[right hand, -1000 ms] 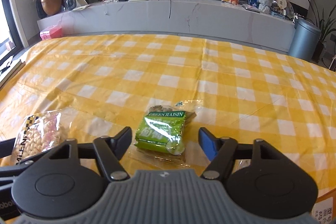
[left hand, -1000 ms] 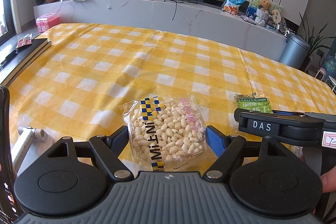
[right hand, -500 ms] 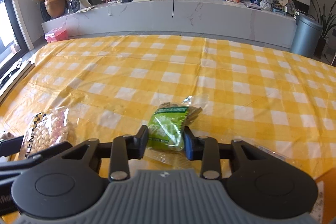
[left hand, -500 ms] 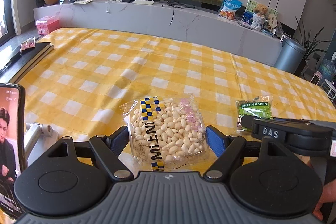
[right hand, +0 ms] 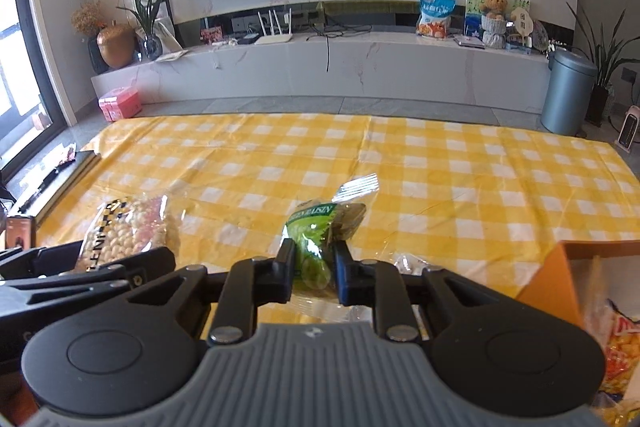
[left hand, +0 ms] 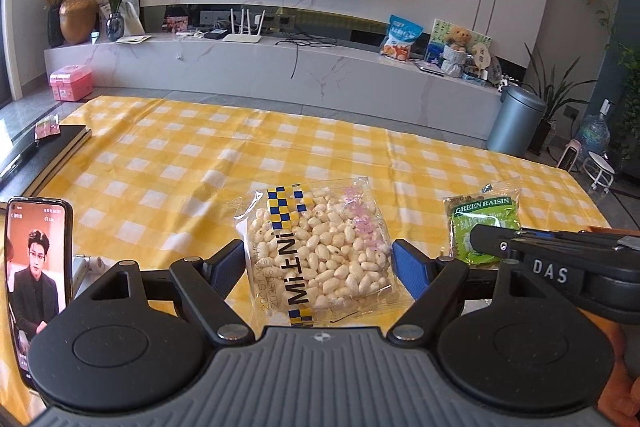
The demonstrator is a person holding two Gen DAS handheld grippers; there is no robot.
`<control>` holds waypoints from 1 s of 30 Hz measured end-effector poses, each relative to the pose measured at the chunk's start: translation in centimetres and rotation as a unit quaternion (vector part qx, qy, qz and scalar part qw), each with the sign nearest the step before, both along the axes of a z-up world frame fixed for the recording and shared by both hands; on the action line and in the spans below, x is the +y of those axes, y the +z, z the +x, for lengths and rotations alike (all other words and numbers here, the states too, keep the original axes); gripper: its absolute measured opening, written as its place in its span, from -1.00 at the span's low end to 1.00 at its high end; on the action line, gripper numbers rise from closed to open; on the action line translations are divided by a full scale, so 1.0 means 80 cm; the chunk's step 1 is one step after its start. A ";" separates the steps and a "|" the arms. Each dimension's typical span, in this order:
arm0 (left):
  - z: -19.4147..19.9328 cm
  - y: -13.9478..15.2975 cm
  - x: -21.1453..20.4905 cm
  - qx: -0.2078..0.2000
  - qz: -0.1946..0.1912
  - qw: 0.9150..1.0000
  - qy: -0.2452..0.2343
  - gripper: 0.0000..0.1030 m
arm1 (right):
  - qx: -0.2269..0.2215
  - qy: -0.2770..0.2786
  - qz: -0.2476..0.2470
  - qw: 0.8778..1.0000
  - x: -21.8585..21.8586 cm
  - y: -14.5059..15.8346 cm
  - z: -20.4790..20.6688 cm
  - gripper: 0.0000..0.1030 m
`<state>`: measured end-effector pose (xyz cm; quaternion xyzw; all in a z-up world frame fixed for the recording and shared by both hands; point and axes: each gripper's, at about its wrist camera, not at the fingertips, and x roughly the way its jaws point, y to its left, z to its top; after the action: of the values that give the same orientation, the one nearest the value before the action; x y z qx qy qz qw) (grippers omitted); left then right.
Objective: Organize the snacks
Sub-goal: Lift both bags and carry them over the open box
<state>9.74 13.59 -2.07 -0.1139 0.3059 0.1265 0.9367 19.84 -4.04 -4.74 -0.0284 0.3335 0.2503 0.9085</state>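
Note:
A clear bag of white puffed snacks (left hand: 320, 251) lies on the yellow checked tablecloth (left hand: 240, 155) between the open fingers of my left gripper (left hand: 318, 267); the fingers stand beside it, apart from it. The bag also shows in the right wrist view (right hand: 128, 231). My right gripper (right hand: 312, 267) is shut on a green raisin packet (right hand: 316, 239) and holds it lifted off the cloth. The packet and the right gripper show at the right of the left wrist view (left hand: 480, 227).
An orange box (right hand: 560, 275) holding snack packets stands at the near right. A phone (left hand: 36, 275) on a stand plays video at the near left. A dark book (left hand: 48, 155) lies at the table's left edge.
My right gripper closed on the green raisin packet and raised it off the cloth. Both cameras rose and tilted up. The left gripper stays open around the puffed snack bag.

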 end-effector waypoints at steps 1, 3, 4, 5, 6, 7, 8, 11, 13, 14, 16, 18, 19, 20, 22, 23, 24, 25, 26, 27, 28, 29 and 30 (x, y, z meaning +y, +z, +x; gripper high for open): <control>-0.004 0.003 -0.004 -0.001 -0.001 1.000 -0.004 0.78 | -0.002 0.000 0.003 1.000 -0.007 0.005 -0.006 -0.66; -0.010 0.008 -0.010 -0.003 -0.002 1.000 -0.013 0.78 | 0.000 0.000 0.012 1.000 -0.022 0.014 -0.016 -0.66; -0.014 0.010 -0.014 -0.004 -0.002 1.000 -0.018 0.78 | 0.002 -0.001 0.017 1.000 -0.030 0.018 -0.021 -0.66; -0.017 0.013 -0.018 -0.005 -0.001 1.000 -0.023 0.78 | 0.003 -0.001 0.020 1.000 -0.037 0.022 -0.025 -0.66; -0.020 0.015 -0.022 -0.006 -0.001 1.000 -0.028 0.78 | 0.005 -0.002 0.024 1.000 -0.045 0.025 -0.030 -0.66; -0.023 0.017 -0.026 -0.007 -0.002 0.999 -0.034 0.78 | 0.006 -0.003 0.028 1.000 -0.052 0.028 -0.035 -0.66; -0.026 0.019 -0.030 -0.008 -0.001 0.999 -0.040 0.78 | 0.008 -0.003 0.031 0.999 -0.059 0.031 -0.040 -0.66; -0.034 0.027 -0.046 -0.014 0.002 0.998 -0.059 0.78 | 0.009 -0.009 0.039 0.999 -0.081 0.039 -0.053 -0.66; -0.037 0.033 -0.056 -0.018 0.000 0.997 -0.075 0.78 | 0.010 -0.013 0.044 0.999 -0.097 0.044 -0.060 -0.66; -0.038 0.036 -0.060 -0.020 -0.001 0.996 -0.082 0.78 | 0.011 -0.016 0.048 0.999 -0.107 0.046 -0.064 -0.66; -0.040 0.042 -0.072 -0.026 -0.006 0.995 -0.100 0.78 | 0.010 -0.023 0.055 0.998 -0.126 0.053 -0.068 -0.66; -0.041 0.049 -0.082 -0.031 -0.018 0.992 -0.121 0.78 | 0.006 -0.030 0.060 0.998 -0.145 0.061 -0.073 -0.66; -0.040 0.052 -0.087 -0.033 -0.023 0.990 -0.132 0.78 | 0.002 -0.035 0.061 0.998 -0.156 0.066 -0.076 -0.66; -0.039 0.055 -0.094 -0.035 -0.026 0.989 -0.144 0.78 | -0.001 -0.040 0.061 0.997 -0.166 0.070 -0.078 -0.66; -0.036 0.061 -0.108 -0.039 -0.027 0.985 -0.168 0.78 | -0.006 -0.051 0.066 0.997 -0.191 0.079 -0.082 -0.66; -0.034 0.063 -0.114 -0.040 -0.027 0.982 -0.181 0.78 | -0.006 -0.057 0.069 0.996 -0.202 0.082 -0.083 -0.66; -0.032 0.065 -0.125 -0.040 -0.028 0.979 -0.196 0.78 | -0.005 -0.064 0.074 0.995 -0.216 0.087 -0.084 -0.66; -0.028 0.067 -0.132 -0.040 -0.029 0.977 -0.209 0.78 | -0.004 -0.070 0.080 0.994 -0.229 0.090 -0.085 -0.66; -0.025 0.067 -0.140 -0.039 -0.031 0.973 -0.224 0.78 | -0.003 -0.076 0.084 0.994 -0.241 0.093 -0.086 -0.66; -0.020 0.069 -0.146 -0.036 -0.034 0.970 -0.237 0.78 | -0.003 -0.083 0.088 0.993 -0.255 0.097 -0.087 -0.66; -0.015 0.069 -0.154 -0.034 -0.037 0.967 -0.252 0.78 | -0.002 -0.090 0.091 0.992 -0.268 0.100 -0.088 -0.66; -0.010 0.070 -0.161 -0.031 -0.040 0.963 -0.264 0.78 | -0.002 -0.096 0.092 0.991 -0.280 0.102 -0.088 -0.66; -0.004 0.071 -0.169 -0.027 -0.041 0.960 -0.277 0.78 | -0.003 -0.102 0.092 0.990 -0.292 0.105 -0.089 -0.66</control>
<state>9.43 0.11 3.63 -0.0668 0.3050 -0.1539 0.9375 12.73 -27.44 3.65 0.0889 0.3074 0.1856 0.9290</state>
